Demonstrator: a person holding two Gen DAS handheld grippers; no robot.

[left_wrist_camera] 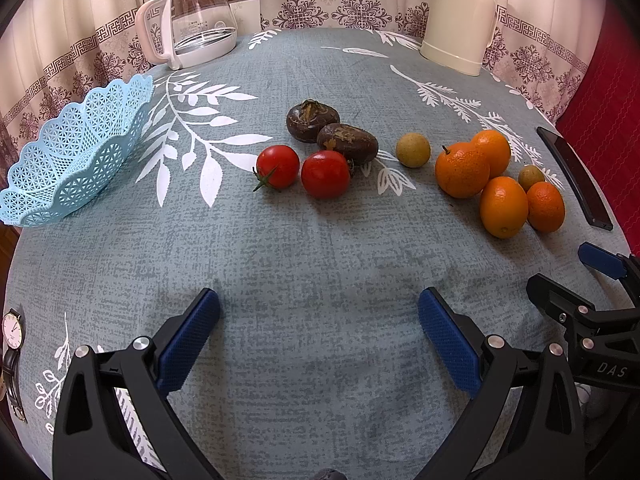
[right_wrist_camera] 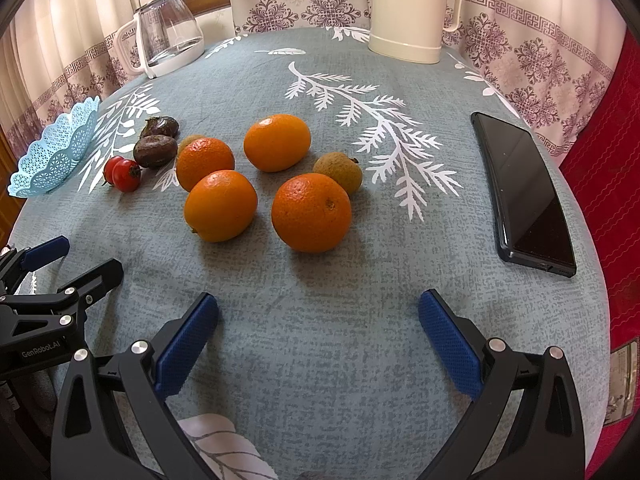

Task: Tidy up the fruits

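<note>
Right of the blue basket (left_wrist_camera: pixel 76 148) on the tabletop (left_wrist_camera: pixel 320 248), four oranges (right_wrist_camera: pixel 311 212) are lying straight ahead of the right claw (right_wrist_camera: pixel 318 336), nearer it than the left claw (left_wrist_camera: pixel 319 332), both claws gaping wide and holding nothing.

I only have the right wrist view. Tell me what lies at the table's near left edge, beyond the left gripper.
Observer: A wristwatch lies there on the tablecloth.
Operator: Say whether that gripper is open.
Observer: The left gripper is open, with nothing between its fingers.
Operator: Now describe what's half hidden at my centre-left.
Observer: A small tan fruit sits alone, apart from the oranges and the dark brown pair.
</note>
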